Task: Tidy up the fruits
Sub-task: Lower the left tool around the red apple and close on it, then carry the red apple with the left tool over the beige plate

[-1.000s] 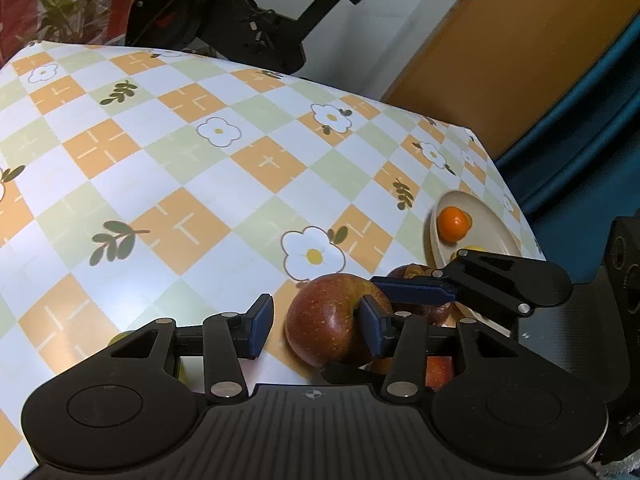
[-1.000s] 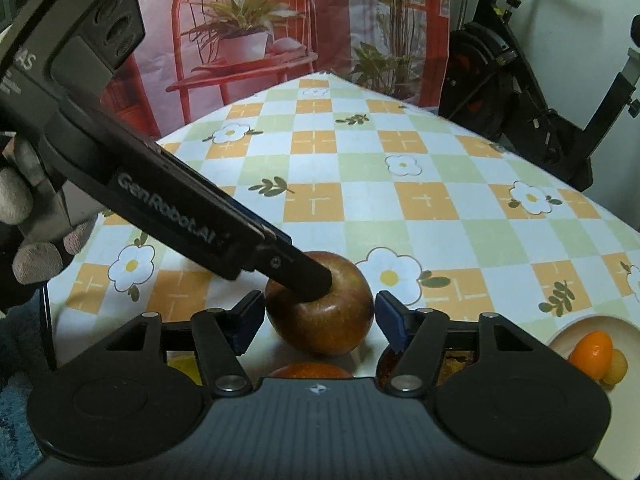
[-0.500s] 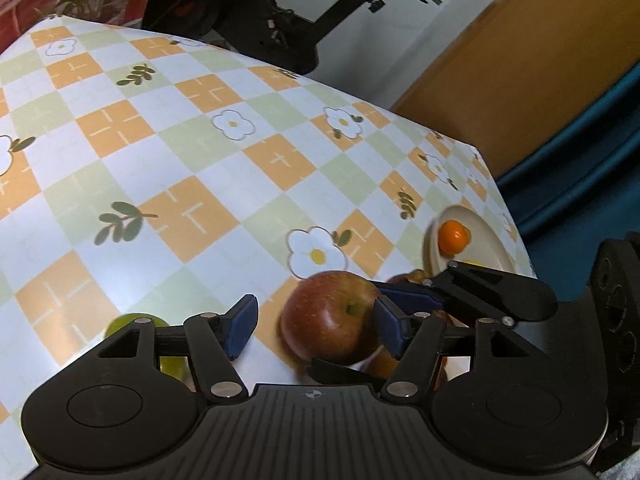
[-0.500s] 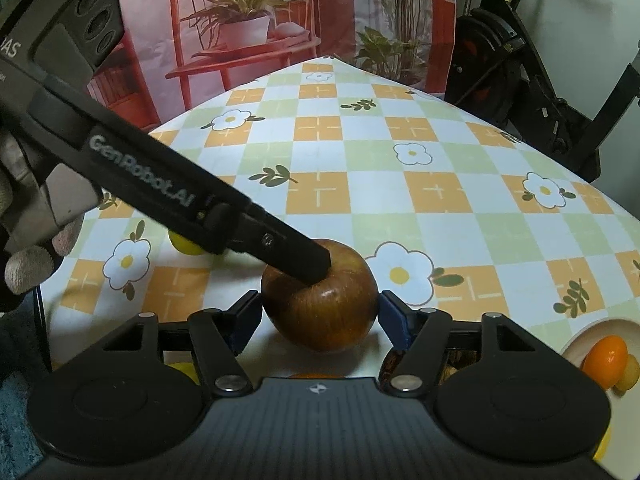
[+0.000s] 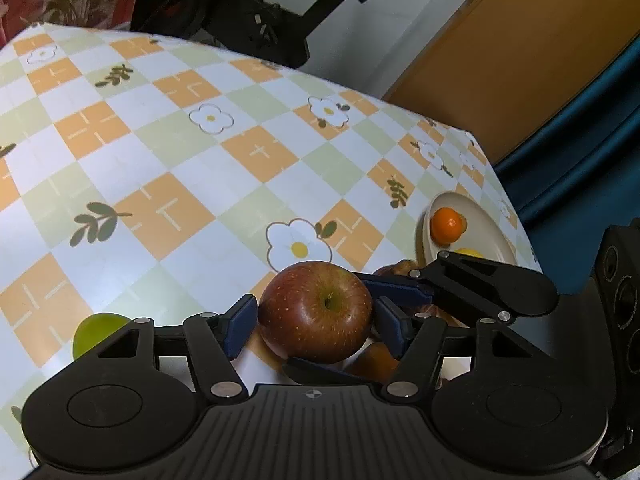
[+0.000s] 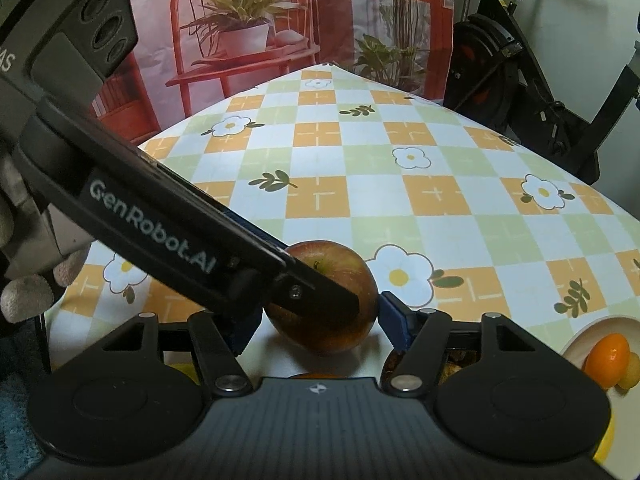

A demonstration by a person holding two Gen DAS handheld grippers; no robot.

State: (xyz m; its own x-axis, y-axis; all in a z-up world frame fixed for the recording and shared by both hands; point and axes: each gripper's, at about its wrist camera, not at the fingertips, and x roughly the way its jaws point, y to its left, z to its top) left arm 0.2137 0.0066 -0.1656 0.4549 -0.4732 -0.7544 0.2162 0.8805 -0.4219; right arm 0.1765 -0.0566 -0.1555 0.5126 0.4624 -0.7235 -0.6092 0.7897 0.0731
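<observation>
Left wrist view, with right wrist view for comparison: the apple sits at lower centre of the frame, directly between the blue pads of my left gripper, its stem hollow turned up toward the camera. The jaws of this gripper have just been opening, and the pads now flank the fruit closely on either side without visibly pressing on it; I read it as open around the apple, not gripping. My right gripper comes in from the lower right of the left view, so its closing line crosses mine: one pad lies along the apple's far right flank and the other finger runs beneath the near side. In its own view the apple is again at lower centre between its pads, which appear to bear on the fruit, so I judge that the right gripper holds it. Whether the apple rests on the tabletop or on the darker fruit half hidden below it I cannot tell. The plate with an orange fruit lies right of centre, beyond the right gripper's fingers; a green fruit lies at lower left. Judged from this, the plate is on the right hand's side, and the left must clear away before the apple can travel there.
</observation>
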